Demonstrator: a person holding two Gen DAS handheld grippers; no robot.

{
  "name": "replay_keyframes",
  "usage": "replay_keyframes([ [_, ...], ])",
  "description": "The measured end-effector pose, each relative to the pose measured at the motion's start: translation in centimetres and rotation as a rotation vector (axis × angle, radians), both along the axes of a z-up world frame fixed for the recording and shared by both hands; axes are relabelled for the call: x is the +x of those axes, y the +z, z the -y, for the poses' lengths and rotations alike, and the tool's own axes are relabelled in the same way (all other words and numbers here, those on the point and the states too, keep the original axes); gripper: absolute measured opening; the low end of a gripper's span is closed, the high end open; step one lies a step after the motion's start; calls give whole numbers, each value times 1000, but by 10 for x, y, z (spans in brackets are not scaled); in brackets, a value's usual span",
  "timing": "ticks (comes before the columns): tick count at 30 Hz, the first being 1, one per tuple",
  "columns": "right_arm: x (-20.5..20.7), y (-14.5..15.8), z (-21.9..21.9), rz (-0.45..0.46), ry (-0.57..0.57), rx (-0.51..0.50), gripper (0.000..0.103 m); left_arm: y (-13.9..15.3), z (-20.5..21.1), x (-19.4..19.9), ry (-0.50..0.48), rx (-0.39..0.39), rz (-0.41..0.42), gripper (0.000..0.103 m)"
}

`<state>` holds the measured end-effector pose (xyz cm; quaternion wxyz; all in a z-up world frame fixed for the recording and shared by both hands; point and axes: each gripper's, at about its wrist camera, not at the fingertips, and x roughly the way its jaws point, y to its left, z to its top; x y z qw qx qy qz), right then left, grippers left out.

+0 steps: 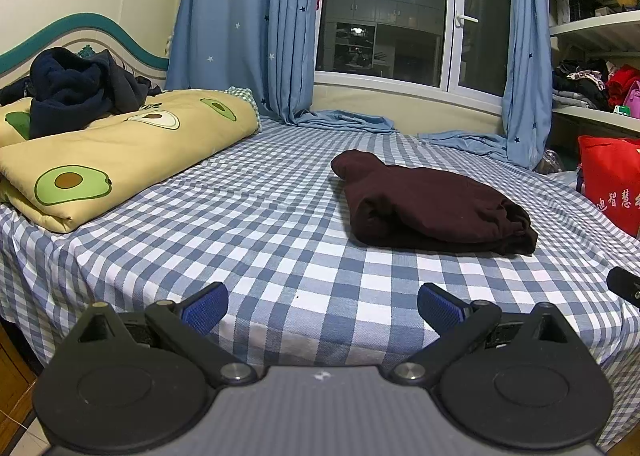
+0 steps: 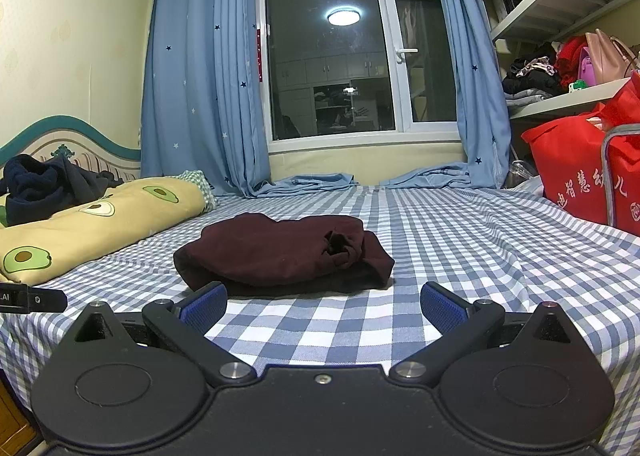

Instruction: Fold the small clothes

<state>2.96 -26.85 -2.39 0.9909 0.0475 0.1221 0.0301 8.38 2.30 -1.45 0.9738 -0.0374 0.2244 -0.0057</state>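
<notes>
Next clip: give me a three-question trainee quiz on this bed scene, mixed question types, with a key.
1. True or false: the left gripper holds the dark red garment.
2. What lies on the avocado-print quilt? A) red bag B) navy clothing C) nothing
3. Fill in: the right gripper is ____ (open/shut).

Key: 1 false, since both grippers are open and clear of the garment lying bundled on the checked bedsheet; 2 B, the navy clothing; 3 open.
</notes>
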Motion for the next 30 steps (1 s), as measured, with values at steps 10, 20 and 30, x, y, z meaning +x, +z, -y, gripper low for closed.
replay_keyframes([
  [10, 0, 0, 0, -1, 1, 0, 103, 6, 19, -5, 52, 158, 47, 102],
  [20, 0, -2, -2, -3, -3, 1, 103, 4, 17, -4, 32, 100, 36, 102],
  [30, 1, -5, -2, -10, -2, 0, 103, 2, 13, -1, 36, 83, 21, 102],
])
